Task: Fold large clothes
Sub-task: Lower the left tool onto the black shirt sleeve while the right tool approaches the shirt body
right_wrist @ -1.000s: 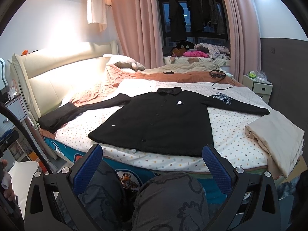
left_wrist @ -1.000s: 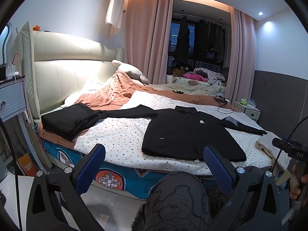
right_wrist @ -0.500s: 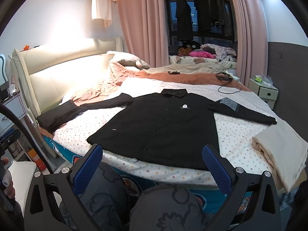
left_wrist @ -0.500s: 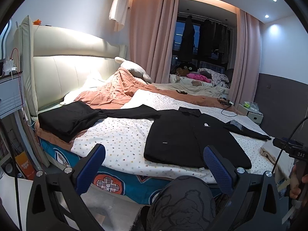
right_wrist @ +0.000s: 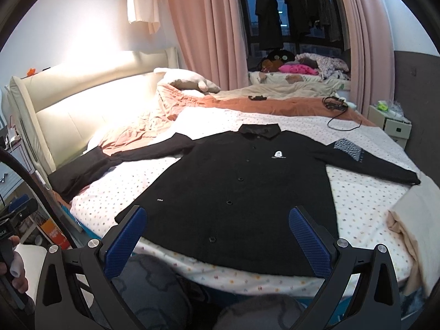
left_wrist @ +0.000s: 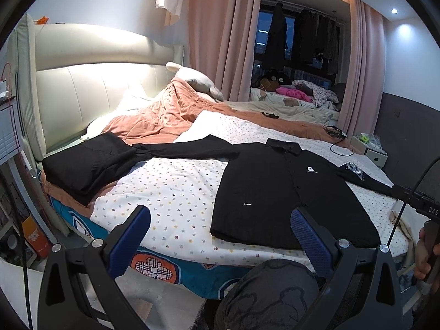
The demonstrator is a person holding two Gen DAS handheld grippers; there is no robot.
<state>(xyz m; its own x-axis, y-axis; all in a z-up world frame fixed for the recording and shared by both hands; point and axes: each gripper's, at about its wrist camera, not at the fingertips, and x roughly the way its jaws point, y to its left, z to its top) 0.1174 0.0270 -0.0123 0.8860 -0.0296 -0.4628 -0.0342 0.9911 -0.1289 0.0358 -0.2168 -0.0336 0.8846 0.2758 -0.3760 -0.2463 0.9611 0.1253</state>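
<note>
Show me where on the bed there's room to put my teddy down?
The dotted sheet is bare between the folded black pile and the shirt, below its sleeve. There's another bare strip behind the collar, before the orange blanket. The beige cloth crowds the right edge.

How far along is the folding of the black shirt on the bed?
Done: the shirt lies flat, buttoned, both sleeves spread out. In hand: nothing; the left tool and right tool are both open, short of the cloth. Left: every fold, sleeves first.
</note>
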